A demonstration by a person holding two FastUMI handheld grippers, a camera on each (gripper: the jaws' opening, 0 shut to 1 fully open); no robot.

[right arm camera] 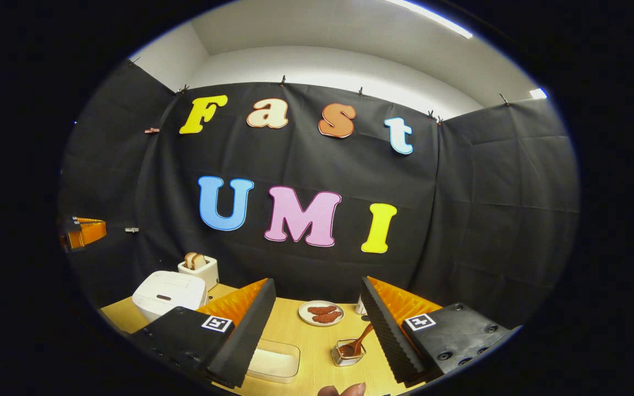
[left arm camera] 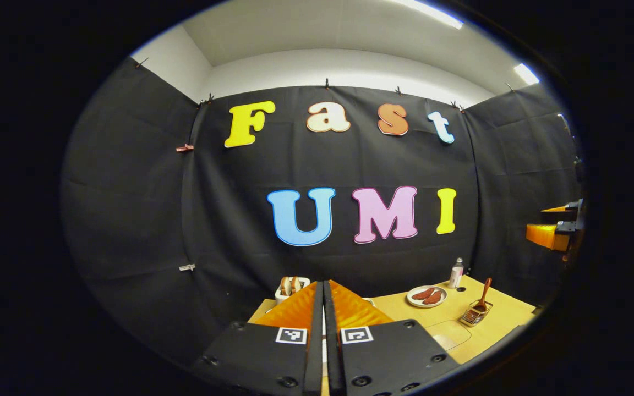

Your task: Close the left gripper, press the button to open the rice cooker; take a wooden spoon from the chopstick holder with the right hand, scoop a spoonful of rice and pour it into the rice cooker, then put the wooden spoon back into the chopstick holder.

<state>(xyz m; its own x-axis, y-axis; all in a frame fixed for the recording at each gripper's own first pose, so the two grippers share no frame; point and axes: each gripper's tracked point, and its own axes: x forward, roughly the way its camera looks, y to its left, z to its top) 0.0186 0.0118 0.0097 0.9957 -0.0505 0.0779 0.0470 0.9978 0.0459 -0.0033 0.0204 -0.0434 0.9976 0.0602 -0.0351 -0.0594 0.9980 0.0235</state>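
The left hand-held gripper (left arm camera: pixel 323 308) is pressed together, held high; the right hand-held gripper (right arm camera: pixel 317 308) is spread, empty. The rice cooker (right arm camera: pixel 168 293) is seen lidded on the tabletop (right arm camera: pixel 311 335). Button pressing is judged next, requiring descent.

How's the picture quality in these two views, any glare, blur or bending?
Left gripper view: fisheye bends the booth wall; ceiling light blown out; shut left tongs sharp. Right gripper view: same bending; rice cooker and wooden spoon evenly lit, no glare.
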